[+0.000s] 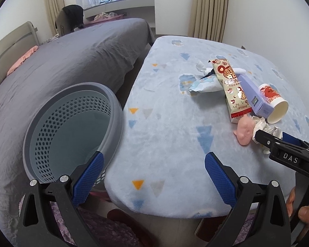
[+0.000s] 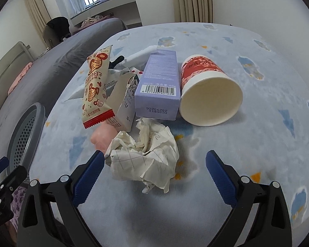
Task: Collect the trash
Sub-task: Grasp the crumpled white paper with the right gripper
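A crumpled ball of white paper (image 2: 146, 158) lies on the blue cloth, between the spread fingers of my right gripper (image 2: 154, 175), which is open. Behind it lie a pink lump (image 2: 102, 140), a cream and red snack wrapper (image 2: 96, 88), a torn small carton (image 2: 123, 103), a lilac box (image 2: 158, 84) and a tipped red paper cup (image 2: 210, 94). My left gripper (image 1: 154, 177) is open over the table's near edge, empty, with the grey perforated basket (image 1: 72, 127) by its left finger. The same litter pile (image 1: 243, 94) sits to its far right.
The table (image 1: 164, 123) wears a light blue fleece cover with triangles. A bed with a grey sheet (image 1: 61, 65) runs along the left, the basket between bed and table. A purple rug (image 1: 105, 228) lies below. Curtains (image 1: 210, 8) and a window are at the back.
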### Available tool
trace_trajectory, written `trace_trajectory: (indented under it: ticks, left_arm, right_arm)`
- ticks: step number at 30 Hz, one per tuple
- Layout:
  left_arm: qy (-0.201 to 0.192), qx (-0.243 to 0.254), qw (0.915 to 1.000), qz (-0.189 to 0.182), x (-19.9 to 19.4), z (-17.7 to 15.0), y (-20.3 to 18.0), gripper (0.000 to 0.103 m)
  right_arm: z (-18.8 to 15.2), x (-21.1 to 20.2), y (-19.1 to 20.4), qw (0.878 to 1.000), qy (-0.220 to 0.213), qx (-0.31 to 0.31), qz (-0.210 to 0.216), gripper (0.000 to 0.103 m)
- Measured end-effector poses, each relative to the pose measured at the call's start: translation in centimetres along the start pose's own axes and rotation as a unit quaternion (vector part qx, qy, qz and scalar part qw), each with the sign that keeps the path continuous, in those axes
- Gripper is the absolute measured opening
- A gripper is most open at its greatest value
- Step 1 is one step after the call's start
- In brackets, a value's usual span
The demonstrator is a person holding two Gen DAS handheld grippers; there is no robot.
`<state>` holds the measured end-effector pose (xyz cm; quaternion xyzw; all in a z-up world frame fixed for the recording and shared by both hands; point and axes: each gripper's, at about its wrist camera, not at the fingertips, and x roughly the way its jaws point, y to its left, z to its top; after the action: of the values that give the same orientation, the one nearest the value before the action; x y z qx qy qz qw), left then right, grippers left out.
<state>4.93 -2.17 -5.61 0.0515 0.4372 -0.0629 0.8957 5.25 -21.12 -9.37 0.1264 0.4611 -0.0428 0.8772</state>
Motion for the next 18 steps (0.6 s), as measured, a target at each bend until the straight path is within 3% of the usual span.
trace_trajectory:
  ticks: [13,15,16,18]
  left_arm:
    - [0.022,0.024,0.9994,0.009,1.3,0.0,-1.1,0.096]
    - [0.027,0.019,0.9995,0.000,1.5,0.0,-1.2,0.096]
    - [0.026,0.018,0.9995,-0.003,1.5,0.0,-1.2,0.096]
    - [0.021,0.012,0.9997,-0.010,1.4,0.1,-1.3,0.096]
  right_arm:
    - [0.3,1.0,-0.3,0.999,0.007,0.000,0.032,0.093]
    - [0.2,0.8,-0.3,0.999,0.005,-0.004,0.040,0.084]
    - [0.2,0.8,-0.2,0.999,0.006,-0.006,0.042,0.069]
    - [0.1,0.9,-0.3,0.999,0.011,-0.004,0.047,0.069]
